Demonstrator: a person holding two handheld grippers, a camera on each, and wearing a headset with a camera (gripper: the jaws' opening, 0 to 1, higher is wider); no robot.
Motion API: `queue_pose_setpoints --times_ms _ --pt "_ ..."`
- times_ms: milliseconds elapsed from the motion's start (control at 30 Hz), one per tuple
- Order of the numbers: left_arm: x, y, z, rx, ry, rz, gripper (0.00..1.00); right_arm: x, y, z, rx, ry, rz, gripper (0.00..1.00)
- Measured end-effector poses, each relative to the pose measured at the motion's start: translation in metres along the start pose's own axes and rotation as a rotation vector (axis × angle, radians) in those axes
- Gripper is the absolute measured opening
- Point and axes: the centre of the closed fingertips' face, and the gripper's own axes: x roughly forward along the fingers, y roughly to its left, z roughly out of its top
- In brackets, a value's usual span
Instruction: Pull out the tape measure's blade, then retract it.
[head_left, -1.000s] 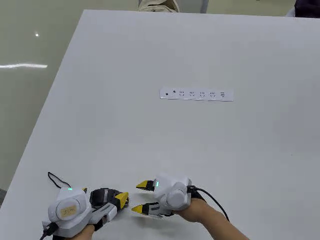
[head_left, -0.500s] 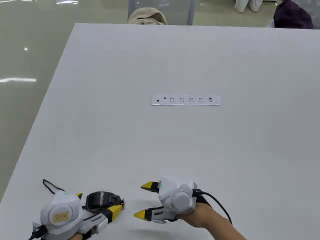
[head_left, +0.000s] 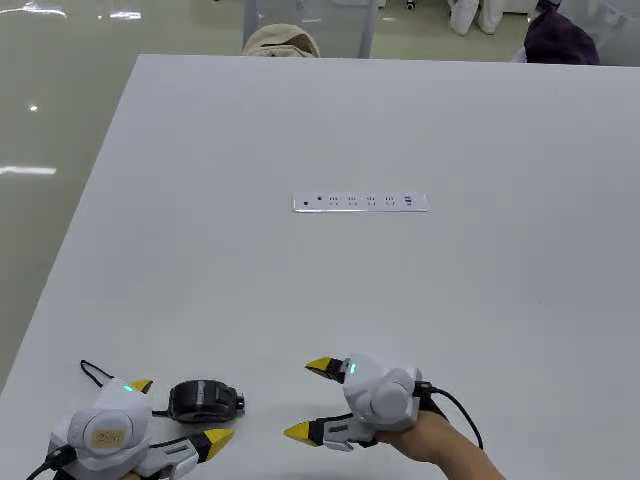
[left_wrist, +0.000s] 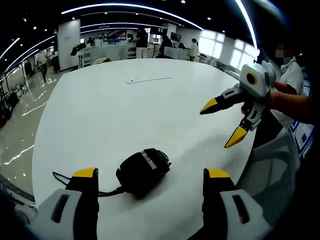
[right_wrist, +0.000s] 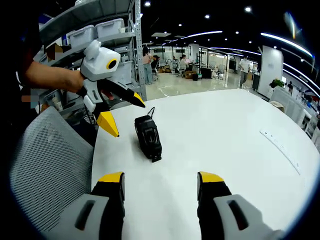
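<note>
L claw (head_left: 179, 411), R claw (head_left: 310, 399) wide, empty; rounded black tape measure (head_left: 205, 400) on smooth white table (head_left: 400, 300)

You have a broad white table (head_left: 420, 300) in front of you, its top plain and matte, its left edge running from near to far beside a glossy floor. On it, close to the near edge and left of centre, lies a black tape measure (head_left: 204, 400), flat on its side. A thin black cord (head_left: 90, 368) trails from it toward the left and rests on the tabletop in a loose loop. Well apart from that, farther off near the middle of the table, a flat white power strip (head_left: 360, 202) lies lengthwise from left to right, sockets up
</note>
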Motion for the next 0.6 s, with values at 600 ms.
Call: queue_pose_setpoints --times_ms 600 --pt "-0.013 -0.007 -0.004 0.100 -0.050 -0.090 0.95 -0.059 -0.006 -0.035 0.079 -0.009 -0.084 0.74"
